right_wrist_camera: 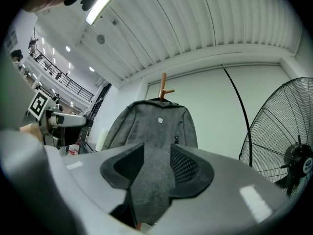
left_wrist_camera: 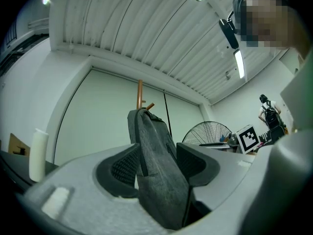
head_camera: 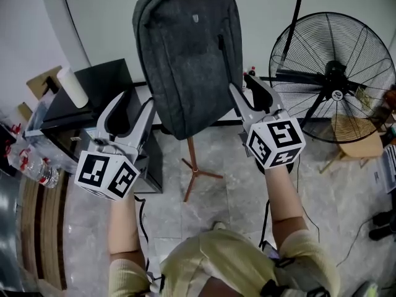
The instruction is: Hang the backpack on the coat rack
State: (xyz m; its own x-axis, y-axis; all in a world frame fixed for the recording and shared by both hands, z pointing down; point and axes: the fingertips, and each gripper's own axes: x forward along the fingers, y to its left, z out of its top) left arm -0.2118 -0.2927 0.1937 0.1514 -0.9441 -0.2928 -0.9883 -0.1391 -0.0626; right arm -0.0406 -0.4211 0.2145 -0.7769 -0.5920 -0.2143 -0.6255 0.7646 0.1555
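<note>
So right now the grey backpack (head_camera: 189,54) is up against the wooden coat rack (head_camera: 193,166), with its top right at the post and the little peg (right_wrist_camera: 168,91). I honestly can't tell whether the carry loop is actually over that peg. The left hand-held gripper (head_camera: 133,101) has its jaws set wide and clamped on the bag's lower left side. The right hand-held gripper (head_camera: 241,82) is pinched down on a fold of fabric at the lower right edge. Both gripper views show grey cloth filling the gap all the way into the throat. My worry is letting go too soon, because if the loop isn't seated, the whole bag just drops to the floor. The rack also looks like a skinny pole on thin tripod legs. A heavy bag hung off one side, or a jaw snagging the fabric on the way out, could drag it over, maybe toward the big fan (head_camera: 334,79) standing nearby. I'd open one side at a time, slowly.
</note>
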